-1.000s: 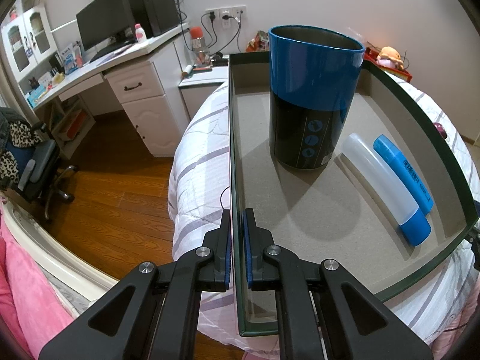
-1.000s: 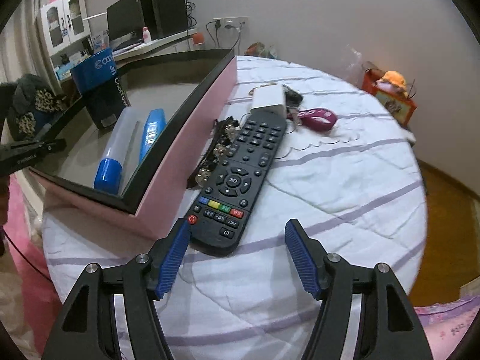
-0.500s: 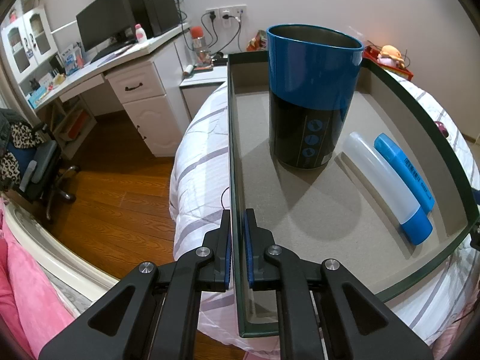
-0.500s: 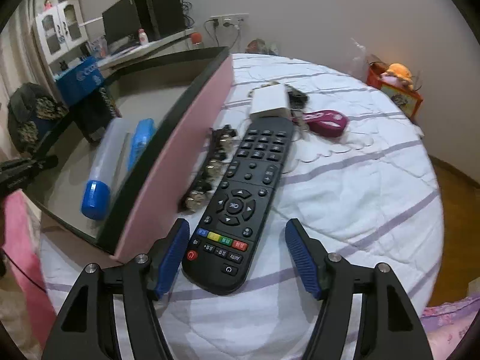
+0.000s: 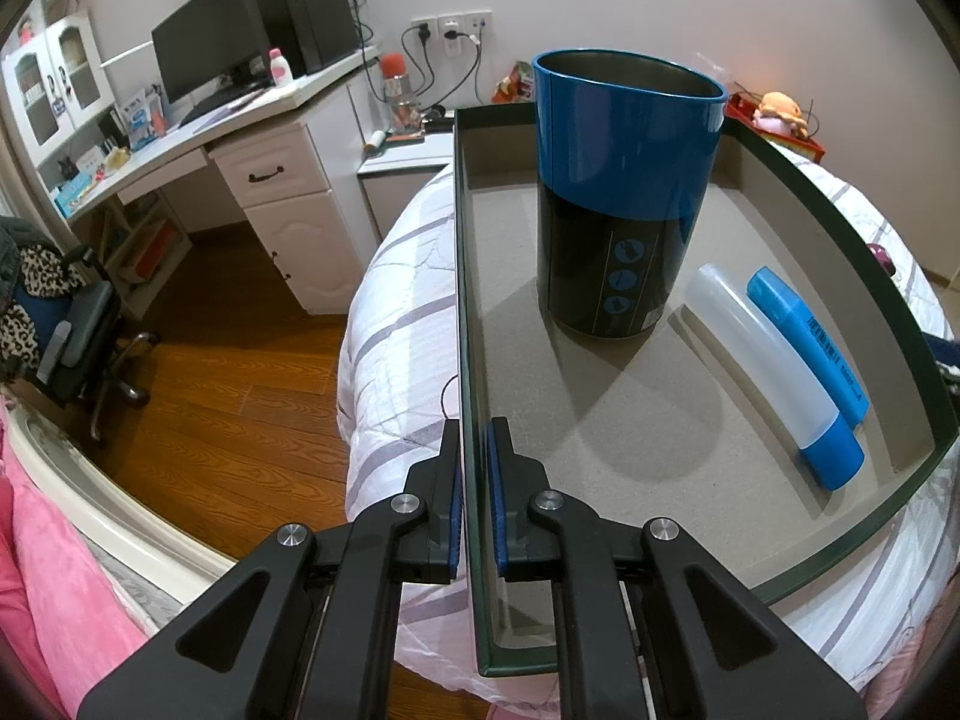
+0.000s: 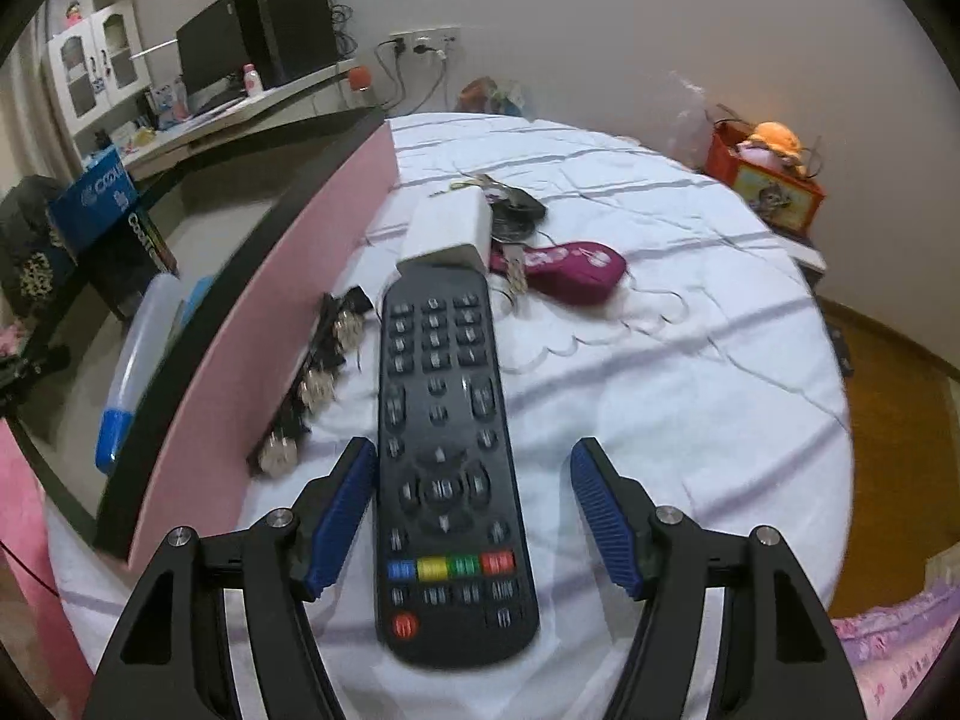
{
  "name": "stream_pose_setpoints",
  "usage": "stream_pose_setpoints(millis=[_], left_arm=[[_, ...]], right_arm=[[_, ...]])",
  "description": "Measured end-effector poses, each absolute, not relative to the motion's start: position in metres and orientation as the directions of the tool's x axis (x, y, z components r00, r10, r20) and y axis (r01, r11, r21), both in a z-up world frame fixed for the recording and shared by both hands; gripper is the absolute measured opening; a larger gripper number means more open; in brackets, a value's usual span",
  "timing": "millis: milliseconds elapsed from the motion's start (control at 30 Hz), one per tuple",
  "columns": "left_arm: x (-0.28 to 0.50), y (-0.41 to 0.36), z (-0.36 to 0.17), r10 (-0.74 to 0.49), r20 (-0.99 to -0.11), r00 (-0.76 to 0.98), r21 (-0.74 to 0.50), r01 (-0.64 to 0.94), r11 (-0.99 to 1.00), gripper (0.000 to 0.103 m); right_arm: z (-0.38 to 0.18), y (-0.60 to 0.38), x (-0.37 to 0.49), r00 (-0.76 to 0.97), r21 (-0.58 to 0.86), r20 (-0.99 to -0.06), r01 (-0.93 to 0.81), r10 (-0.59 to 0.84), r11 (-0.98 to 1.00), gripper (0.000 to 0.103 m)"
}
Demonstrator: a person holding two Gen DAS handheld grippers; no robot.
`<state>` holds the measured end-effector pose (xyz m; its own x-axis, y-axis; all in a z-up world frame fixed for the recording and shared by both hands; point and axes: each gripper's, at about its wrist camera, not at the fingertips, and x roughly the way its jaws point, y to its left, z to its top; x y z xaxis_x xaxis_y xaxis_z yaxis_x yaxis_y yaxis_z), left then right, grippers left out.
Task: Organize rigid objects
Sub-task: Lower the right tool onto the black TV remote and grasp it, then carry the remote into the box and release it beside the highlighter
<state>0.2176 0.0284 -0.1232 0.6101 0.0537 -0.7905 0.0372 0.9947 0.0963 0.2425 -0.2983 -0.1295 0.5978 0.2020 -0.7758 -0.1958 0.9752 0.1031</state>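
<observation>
Black remote [image 6: 447, 468] lies on the bed between the right gripper's [image 6: 474, 516] spread jaws, untouched. The left gripper's [image 5: 474, 504] jaws pinch the box's [image 5: 465, 324] wall.

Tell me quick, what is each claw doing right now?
Left gripper: closed on the box's wall.
Right gripper: open, astride the remote, not gripping it.

Soft indoor light, fisheye bending and dark corners, slight motion blur in right wrist view.

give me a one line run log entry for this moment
left gripper: shut on box wall | right gripper: open, astride remote on bed | in box: canister, two tubes
</observation>
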Motion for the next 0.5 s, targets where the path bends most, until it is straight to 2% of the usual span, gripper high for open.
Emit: stream_pose_setpoints(millis=[300, 400, 500], left_arm=[[0.22, 0.028, -0.123, 0.054, -0.791, 0.61, 0.097, 0.037, 0.995, 0.005], [0.221, 0.027, -0.123, 0.054, -0.791, 0.609, 0.097, 0.038, 0.995, 0.005], [0.221, 0.027, -0.123, 0.053, -0.791, 0.609, 0.096, 0.039, 0.995, 0.005]], right_arm=[[-0.133, -0.288, 0.263, 0.58, 0.066, -0.788, -0.254, 0.206, 0.965, 0.067], [-0.131, -0.287, 0.261, 0.579, 0.049, -0.79, -0.267, 0.2, 0.963, 0.046], [-0.129, -0.287, 0.259, 0.574, 0.045, -0.794, -0.268, 0.197, 0.962, 0.044]])
